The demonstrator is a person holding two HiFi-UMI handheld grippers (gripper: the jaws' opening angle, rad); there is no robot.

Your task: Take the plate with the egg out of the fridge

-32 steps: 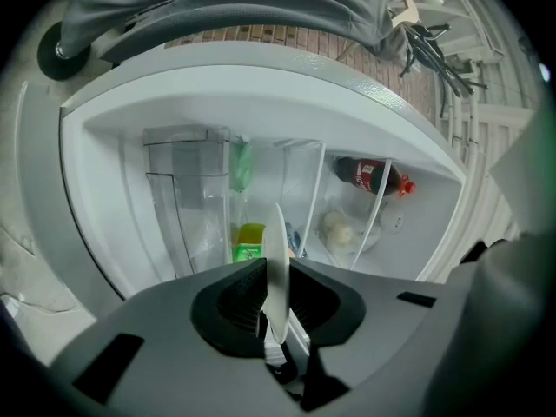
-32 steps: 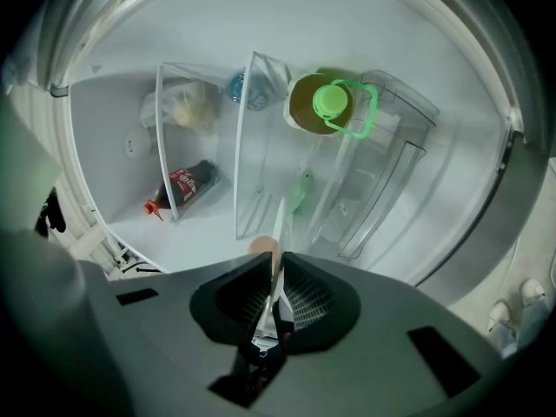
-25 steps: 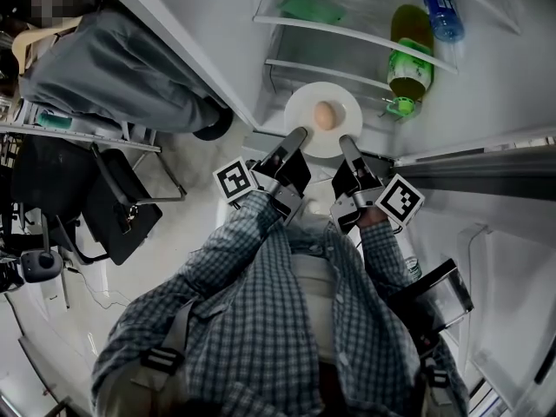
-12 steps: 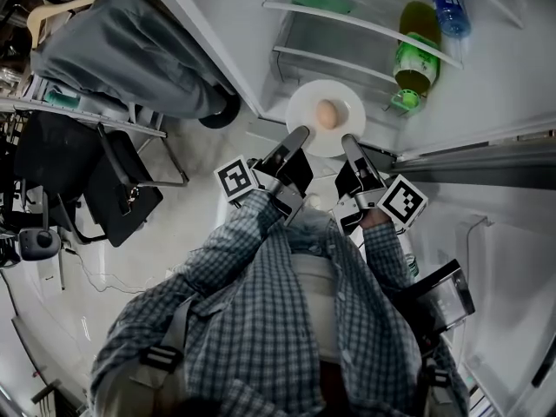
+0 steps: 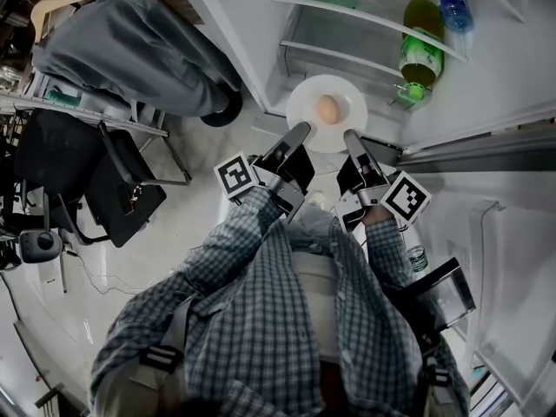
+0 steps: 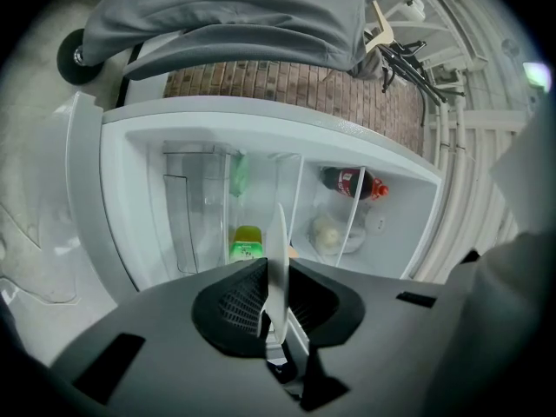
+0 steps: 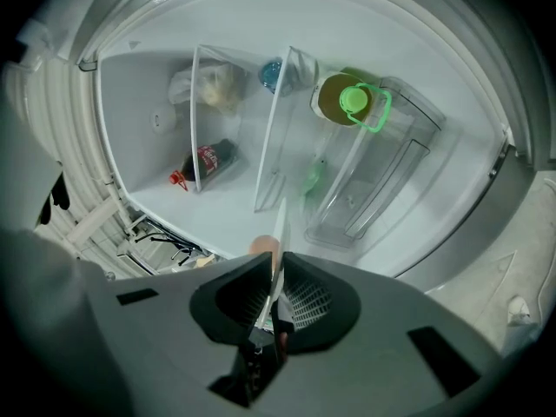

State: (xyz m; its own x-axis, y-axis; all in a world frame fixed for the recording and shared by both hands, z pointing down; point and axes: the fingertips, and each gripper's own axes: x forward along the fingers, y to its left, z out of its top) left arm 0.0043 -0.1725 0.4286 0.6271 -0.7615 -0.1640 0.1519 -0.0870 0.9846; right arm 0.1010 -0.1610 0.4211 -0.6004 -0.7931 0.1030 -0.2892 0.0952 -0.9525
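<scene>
Left tongs [image 5: 299, 131] and right tongs [image 5: 351, 135] both pinch plate [image 5: 303, 101] rim — draw out level, slow, or egg [image 5: 327, 109] may roll.

Both arms reach forward from the chest, side by side, elbows bent, forearms close together in a checked left sleeve [image 5: 221, 250] and right sleeve [image 5: 387, 254]. The left gripper [image 5: 300, 131] points ahead, roughly level, its 2 jaws clamped on the near left rim of the plate [image 5: 304, 111]. The right gripper [image 5: 349, 135] lies just beside it, its 2 jaws gripping the near right rim. The left marker cube [image 5: 233, 178] and right marker cube [image 5: 406, 196] sit outboard of the wrists.
</scene>
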